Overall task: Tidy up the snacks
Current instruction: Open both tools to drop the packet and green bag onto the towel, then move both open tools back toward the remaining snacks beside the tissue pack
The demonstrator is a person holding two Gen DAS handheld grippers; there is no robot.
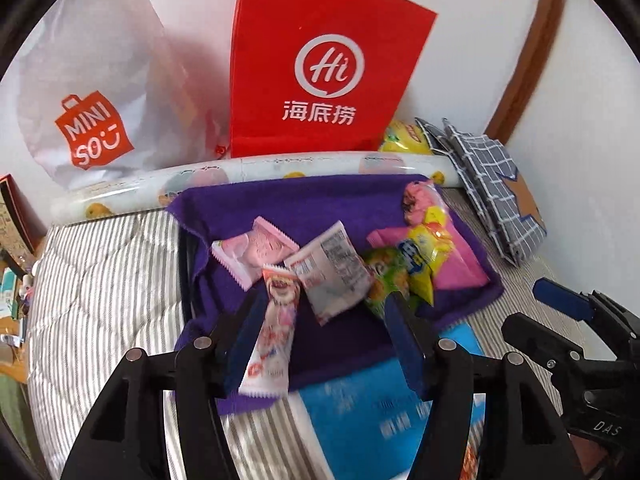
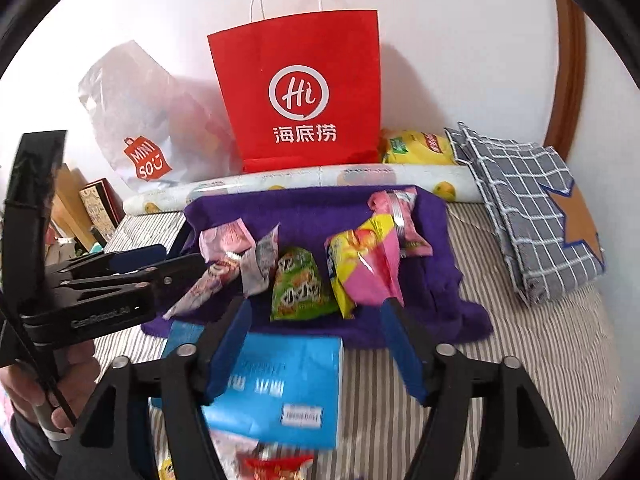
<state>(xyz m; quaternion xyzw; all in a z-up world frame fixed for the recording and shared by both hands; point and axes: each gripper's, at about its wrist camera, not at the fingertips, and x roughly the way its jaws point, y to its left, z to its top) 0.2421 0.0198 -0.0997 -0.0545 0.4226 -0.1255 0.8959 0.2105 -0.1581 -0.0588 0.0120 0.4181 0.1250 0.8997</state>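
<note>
Here the snacks lie on a purple towel (image 1: 332, 204) spread over a grey-and-white striped bedcover (image 1: 112, 272). On the towel I see a pale pink wafer packet (image 1: 256, 248), a white packet with small printed text (image 1: 332, 268), a green crinkly snack bag (image 2: 298, 286), a yellow-and-pink candy bag (image 2: 364, 260) and a pink doughnut packet (image 1: 418, 198). Behind the towel stand a red paper bag with a white "Hi" logo (image 2: 300, 92) and a white plastic Miniso bag (image 1: 92, 120), with a rolled printed sheet (image 1: 256, 170) lying in front of them.

The left gripper (image 1: 326, 340) has its blue pads apart. A long white-and-pink sachet (image 1: 276, 328) lies beside the left pad, but it is blurred, so contact is unclear. The right gripper (image 2: 316, 344) also stands with its jaws apart, nothing between them, above a blue tissue pack (image 2: 288, 388).

Only the right wrist view shows the hand (image 2: 60, 380) that holds the left tool, and the handles of the red bag. The left wrist view alone shows the printed side of the white packet clearly. A folded grey checked cloth (image 2: 520, 208) appears fully in the right view.
</note>
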